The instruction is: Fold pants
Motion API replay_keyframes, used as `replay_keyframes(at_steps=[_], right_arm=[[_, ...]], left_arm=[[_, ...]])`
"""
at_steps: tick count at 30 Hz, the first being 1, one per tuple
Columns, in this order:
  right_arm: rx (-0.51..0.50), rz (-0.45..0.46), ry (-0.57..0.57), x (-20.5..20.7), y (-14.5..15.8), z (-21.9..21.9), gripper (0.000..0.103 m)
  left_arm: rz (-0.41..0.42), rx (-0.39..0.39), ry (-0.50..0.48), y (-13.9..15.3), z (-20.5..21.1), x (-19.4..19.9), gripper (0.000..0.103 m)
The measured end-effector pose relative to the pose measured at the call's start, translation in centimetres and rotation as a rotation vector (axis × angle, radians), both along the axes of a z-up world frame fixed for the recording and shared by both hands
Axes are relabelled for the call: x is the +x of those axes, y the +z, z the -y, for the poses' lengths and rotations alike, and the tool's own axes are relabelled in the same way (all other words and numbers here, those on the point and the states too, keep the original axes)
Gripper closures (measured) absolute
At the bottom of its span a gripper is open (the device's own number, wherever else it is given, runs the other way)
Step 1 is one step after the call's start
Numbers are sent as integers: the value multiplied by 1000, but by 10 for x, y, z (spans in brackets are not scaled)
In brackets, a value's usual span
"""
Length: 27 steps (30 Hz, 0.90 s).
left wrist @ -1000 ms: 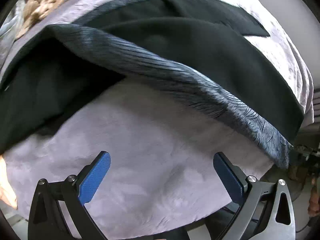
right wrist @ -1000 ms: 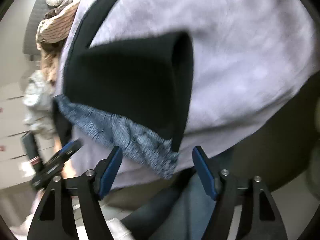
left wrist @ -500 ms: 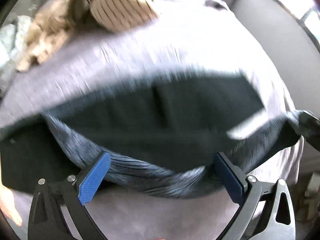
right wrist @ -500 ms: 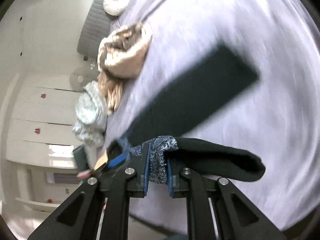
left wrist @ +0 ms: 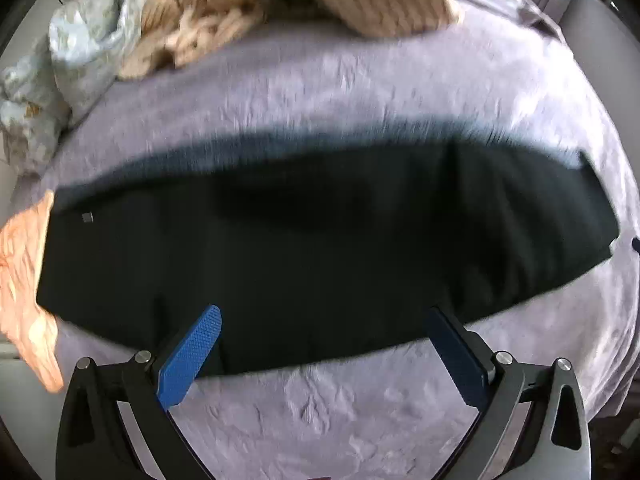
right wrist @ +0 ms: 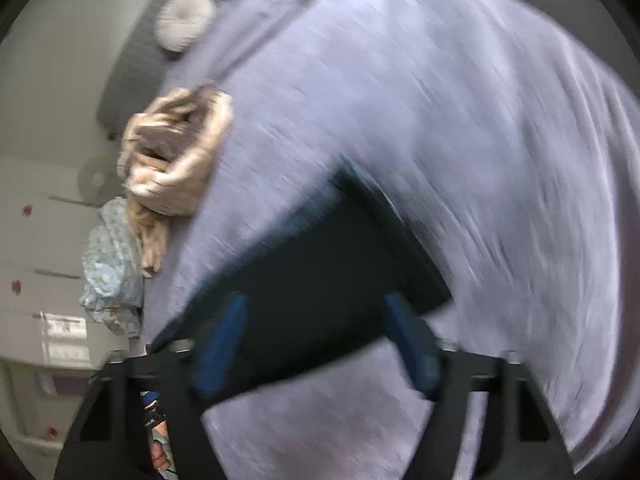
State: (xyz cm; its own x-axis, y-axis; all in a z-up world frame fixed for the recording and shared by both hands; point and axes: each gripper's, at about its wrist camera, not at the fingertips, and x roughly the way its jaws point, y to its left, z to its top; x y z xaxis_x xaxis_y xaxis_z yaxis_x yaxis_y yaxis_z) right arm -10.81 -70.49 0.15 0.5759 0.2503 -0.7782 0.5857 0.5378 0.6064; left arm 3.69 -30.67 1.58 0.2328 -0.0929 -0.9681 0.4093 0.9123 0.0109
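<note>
We hold both the left gripper [left wrist: 320, 344] and right gripper [right wrist: 320, 340] spread, grasping nothing. They hover over black pants [left wrist: 320, 248] lying flat on the bedspread [left wrist: 360, 80].

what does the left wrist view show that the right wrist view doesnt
Only the left wrist view shows the whole long strip of the black pants, a peach cloth at their left end, and the open left gripper. Only the right wrist view shows a round cushion, white drawers and the open right gripper. Both show the pants flat on the lavender bedspread, plus the tan clothes pile and the pale blue floral cloth.
</note>
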Motion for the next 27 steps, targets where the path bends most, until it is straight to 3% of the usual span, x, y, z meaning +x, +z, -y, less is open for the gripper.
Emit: replay_keyframes(at_steps=[2,7,8,9,12,14,15,16,17,18,20,23,25,27], right_arm=[[69,-41,-31,-8,-28,2,46],[135,0,-85,5,-65,7,55],[146,1,-90,8,-67,7,81],[169,-2,-97,11,-69,8,95],[159,33,-79,4,-52,3,95],[107,-27,-22,1,-52,-2,95],[77,-100,12,0,-62,-3,93],[77,-148,20,-3,-74,-2,85],[97,-153,1,-6,-78,0,73],[133,-132,-44,-12,-79,5,70],[102,-123,-73,-18,-63,7,67],[-60,-41,-26,-17,-12,-2,65],[-120,14,53,1,11,-14,65],[-150,-2,137,32,14,-23,65]], left_arm=[[-22,19,-4,-11,-1,-6,0],[-30,39,-36,-19,9,-14,0],[-27,42,-42,-19,11,-14,0],[-24,44,-46,-16,12,-13,0],[-9,38,-42,-11,8,-16,0],[-24,58,-40,-18,2,-18,0],[-32,70,-38,-20,1,-23,0],[-45,92,-33,-26,-2,-23,0],[-49,100,-27,-28,-3,-21,0],[-44,97,-20,-26,-5,-20,0],[-15,65,-11,-15,-8,-15,0],[24,34,-19,0,-2,-6,0],[38,18,-33,1,14,4,0],[45,15,-43,-6,32,13,0]])
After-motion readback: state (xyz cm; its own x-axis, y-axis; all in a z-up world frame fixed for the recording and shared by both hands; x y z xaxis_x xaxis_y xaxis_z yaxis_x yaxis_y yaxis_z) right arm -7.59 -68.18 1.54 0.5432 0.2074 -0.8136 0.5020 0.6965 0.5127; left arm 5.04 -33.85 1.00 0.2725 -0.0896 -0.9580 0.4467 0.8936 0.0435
